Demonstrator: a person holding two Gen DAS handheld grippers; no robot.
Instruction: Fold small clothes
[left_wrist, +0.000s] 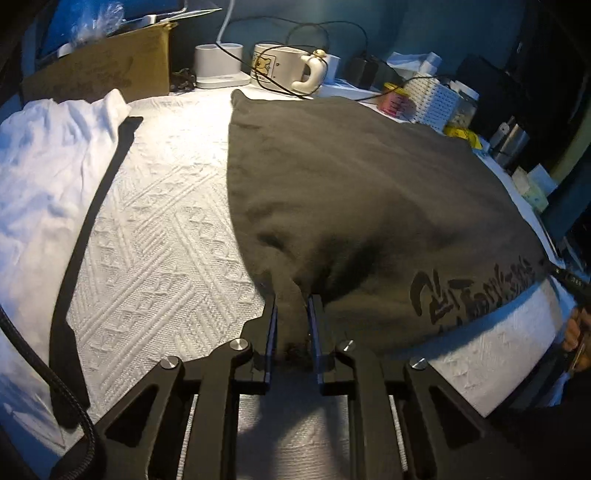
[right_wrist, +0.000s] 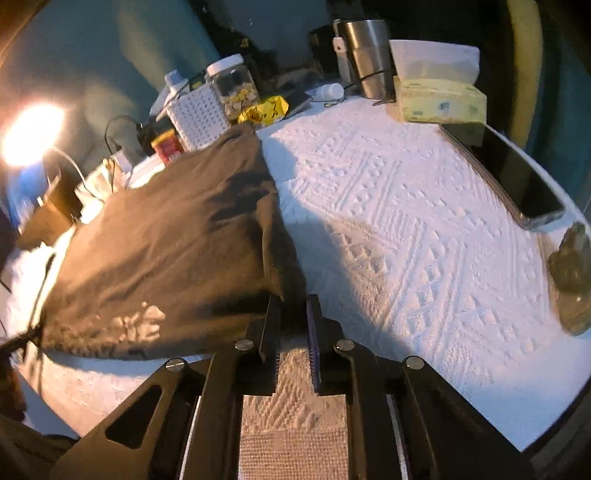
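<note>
White embossed woven table cover (left_wrist: 155, 229) spans everything under and ahead of both tongs. Dark grey-brown folded cotton garment with black printed lettering (left_wrist: 351, 192) lies flat on it, ahead of the left tongs (left_wrist: 291, 306) and ahead-left of the right tongs (right_wrist: 293, 308). Left tongs pinch a bunched fold of its near edge between the pads. Right tongs sit at its near right corner, jaws narrow; cloth reaches the tips but the grip itself is hidden, so can't tell if pinched. Crumpled white garment with black strap (left_wrist: 48, 177) far left of left tongs. Black slab phone (right_wrist: 513, 177) far right of right tongs. Cream ceramic mug (left_wrist: 284, 66) beyond garment's far edge
</note>
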